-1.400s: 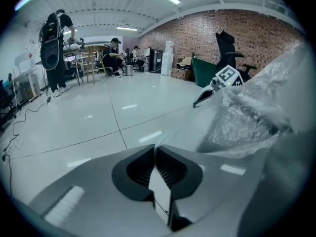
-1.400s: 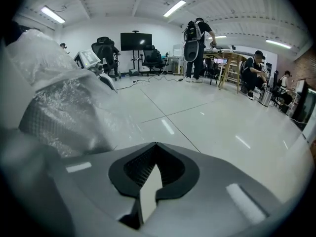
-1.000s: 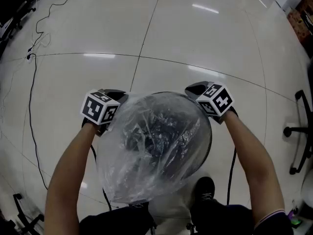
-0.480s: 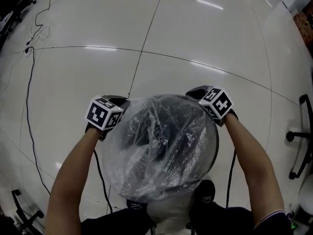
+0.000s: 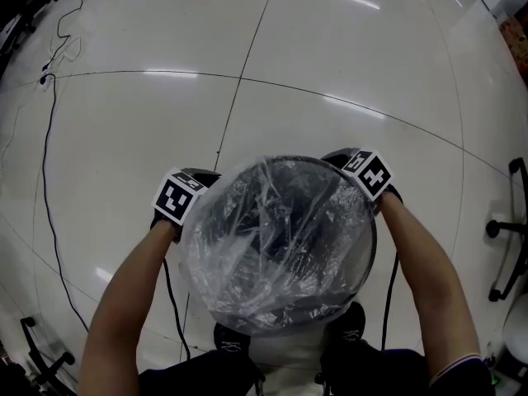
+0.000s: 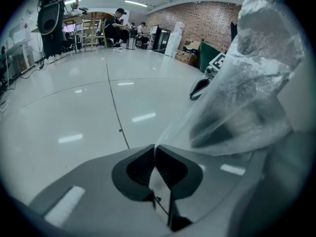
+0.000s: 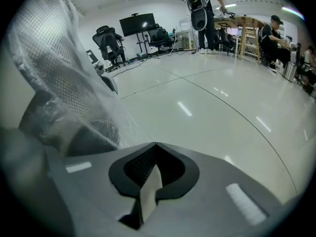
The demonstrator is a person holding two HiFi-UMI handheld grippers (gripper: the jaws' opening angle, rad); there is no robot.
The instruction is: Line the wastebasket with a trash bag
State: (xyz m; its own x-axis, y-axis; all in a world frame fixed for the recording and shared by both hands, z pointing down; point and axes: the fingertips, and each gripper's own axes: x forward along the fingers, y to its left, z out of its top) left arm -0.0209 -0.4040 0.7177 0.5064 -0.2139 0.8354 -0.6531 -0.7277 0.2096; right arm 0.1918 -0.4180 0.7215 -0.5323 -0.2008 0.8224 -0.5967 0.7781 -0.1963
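A round black mesh wastebasket [image 5: 361, 262] stands on the floor between my arms. A clear plastic trash bag [image 5: 276, 246] is draped over its mouth, crumpled in the middle. My left gripper [image 5: 196, 180] is at the basket's left rim, shut on the bag's edge. My right gripper [image 5: 337, 158] is at the far right rim, shut on the opposite edge. In the left gripper view the closed jaws [image 6: 154, 148] pinch the bag film [image 6: 247, 83], which runs up to the right. In the right gripper view the closed jaws [image 7: 155, 145] pinch the film [image 7: 64, 83], with mesh showing through it.
A black cable [image 5: 45, 163] trails across the glossy tiled floor at the left. An office chair base [image 5: 507, 221] stands at the right edge. My shoe [image 5: 346, 324] is just behind the basket. People, desks and chairs [image 7: 108, 43] stand far off.
Both grippers have sunk beside the basket, drawing the bag's edges down. The film now lies lower and flatter over the mouth, and more of the rim shows.
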